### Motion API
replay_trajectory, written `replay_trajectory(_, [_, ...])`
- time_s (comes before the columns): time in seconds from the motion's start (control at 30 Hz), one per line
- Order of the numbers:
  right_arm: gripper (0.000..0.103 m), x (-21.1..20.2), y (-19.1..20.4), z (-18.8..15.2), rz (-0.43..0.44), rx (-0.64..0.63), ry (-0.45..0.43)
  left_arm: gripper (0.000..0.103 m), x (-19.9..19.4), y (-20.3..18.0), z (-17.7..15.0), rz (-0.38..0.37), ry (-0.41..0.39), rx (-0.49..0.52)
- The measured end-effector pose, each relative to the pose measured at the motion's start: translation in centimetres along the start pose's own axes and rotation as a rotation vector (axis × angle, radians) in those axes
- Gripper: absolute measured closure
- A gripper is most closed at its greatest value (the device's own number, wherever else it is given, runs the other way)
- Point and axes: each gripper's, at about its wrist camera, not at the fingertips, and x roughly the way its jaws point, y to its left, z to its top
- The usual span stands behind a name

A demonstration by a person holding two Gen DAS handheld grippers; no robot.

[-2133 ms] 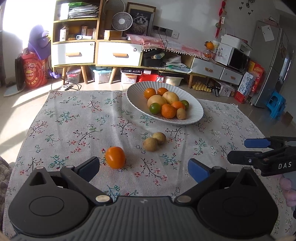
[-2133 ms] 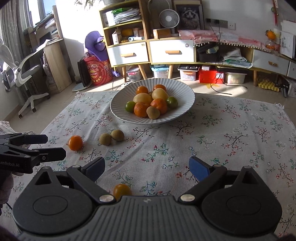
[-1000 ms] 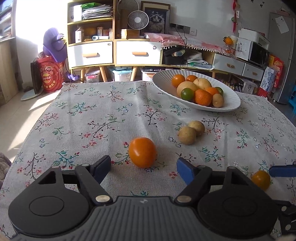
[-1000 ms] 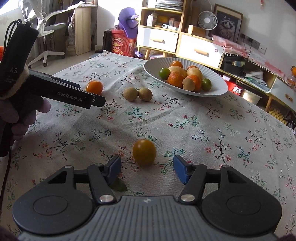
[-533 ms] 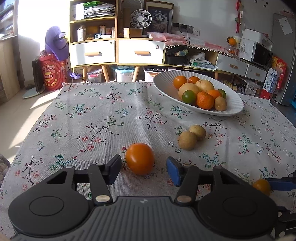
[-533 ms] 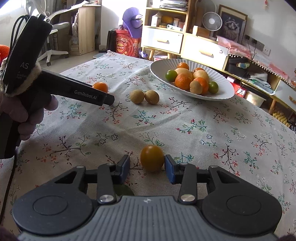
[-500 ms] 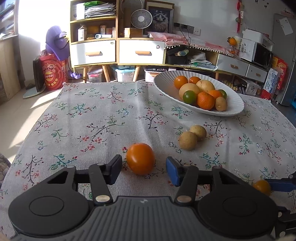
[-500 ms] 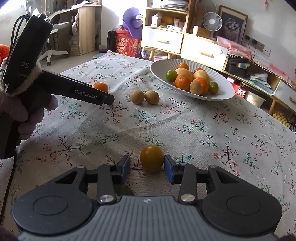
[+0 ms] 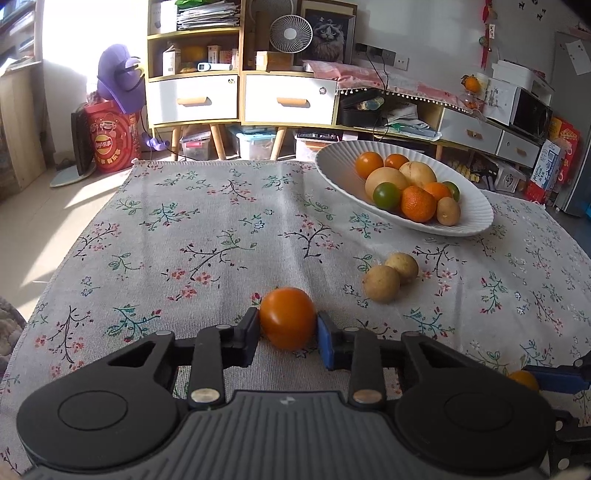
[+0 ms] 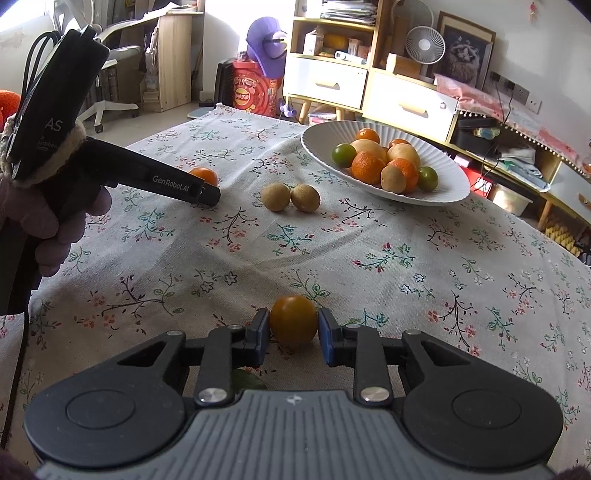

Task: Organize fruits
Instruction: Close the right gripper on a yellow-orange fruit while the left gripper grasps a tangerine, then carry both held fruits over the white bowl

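Two grippers grasp fruit on the floral worktop (image 9: pixel 221 236): left gripper (image 9: pixel 287 332) jaws have just closed on an orange tomato (image 9: pixel 287 318), right gripper (image 10: pixel 293 334) jaws on a yellow-orange tomato (image 10: pixel 293 319), near the fruit bowl (image 10: pixel 436 192)

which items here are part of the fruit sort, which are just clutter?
Job:
- orange, left hand-held gripper just closed on it
- yellow-orange fruit, right hand-held gripper just closed on it
- two brown fruits loose on the cloth
- bowl with fruit

Clutter:
- fan
- cat picture
- purple plush
- drawers
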Motion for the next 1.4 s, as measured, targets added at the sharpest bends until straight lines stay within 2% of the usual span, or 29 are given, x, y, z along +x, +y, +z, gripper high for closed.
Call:
replay_trajectory(0.5, [0.078,-0.4,-0.4,1.0,0.017,0.041,-0.018,0.081,-0.6,-1.3,0.2,-0.065,0.029,0.01])
replay_trajectory(0.87, [0.078,-0.3,-3.4,2.9,0.011,0.187,-0.049,0.081,-1.5,-2.7,0.7,-0.141,0.021,-0.004])
replay_trajectory(1.23, [0.078,0.0,-6.0,4.6,0.0,0.282,-0.089,0.081,-2.2,-4.3,2.3,-0.197,-0.014,-0.052])
replay_trajectory(1.4, [0.078,0.4,-7.3,5.6,-0.009,0.307,-0.101,0.081,-2.1,-5.3,3.6,-0.21,-0.033,-0.032])
